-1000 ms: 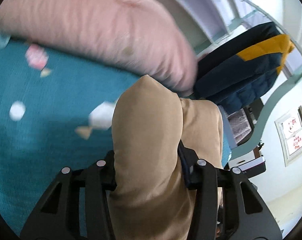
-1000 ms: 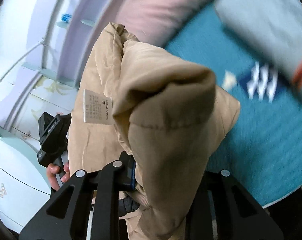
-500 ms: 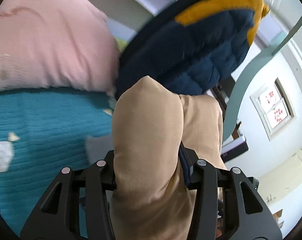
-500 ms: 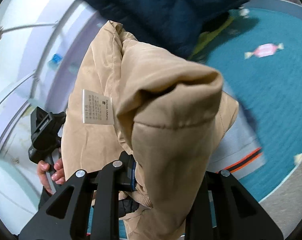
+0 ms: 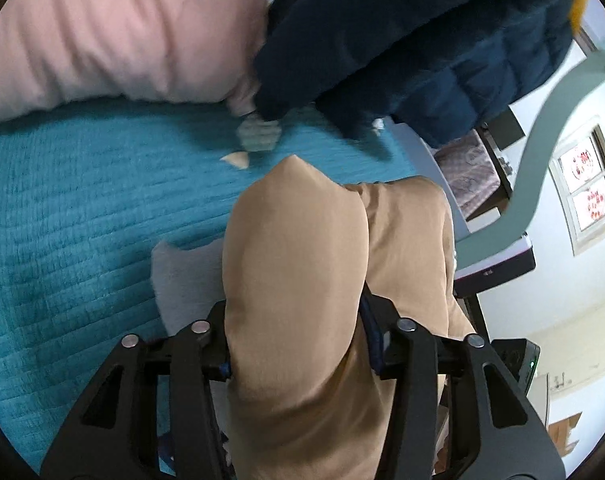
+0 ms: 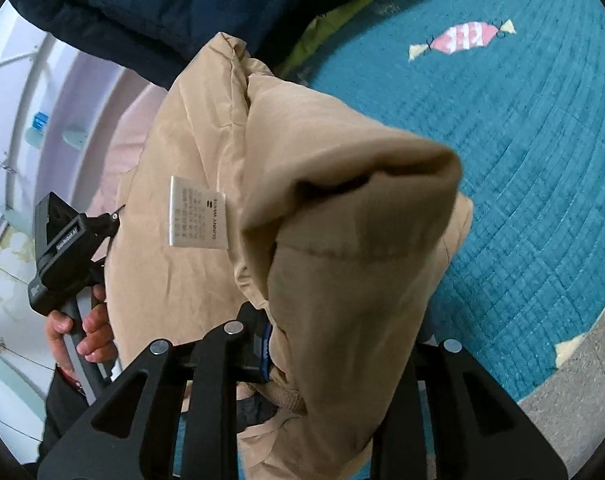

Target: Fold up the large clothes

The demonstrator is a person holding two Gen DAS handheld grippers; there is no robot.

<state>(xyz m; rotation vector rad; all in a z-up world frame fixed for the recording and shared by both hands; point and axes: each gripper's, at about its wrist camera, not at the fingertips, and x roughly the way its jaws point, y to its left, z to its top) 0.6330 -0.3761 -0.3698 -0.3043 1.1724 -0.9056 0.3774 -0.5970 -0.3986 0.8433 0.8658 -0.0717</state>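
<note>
A: Why is the tan padded jacket [image 5: 298, 264] bunched up in front of both cameras?

B: Each pair of tongs has a thick fold of it between its fingers. The left tongs [image 5: 298, 344] and the right tongs [image 6: 326, 344] are both gripping the jacket, though the jaws are easing apart on each side with cloth between them.

A: So it hangs between them?

B: Yes, stretched from one to the other, above the teal bedspread [image 5: 82, 208]. I'd guess that keeps it clear for laying flat.

A: And beyond the tongs?

B: A navy quilted coat [image 5: 414, 40] ahead, and a pink pillow [image 5: 114, 36] ahead and to the left.
</note>
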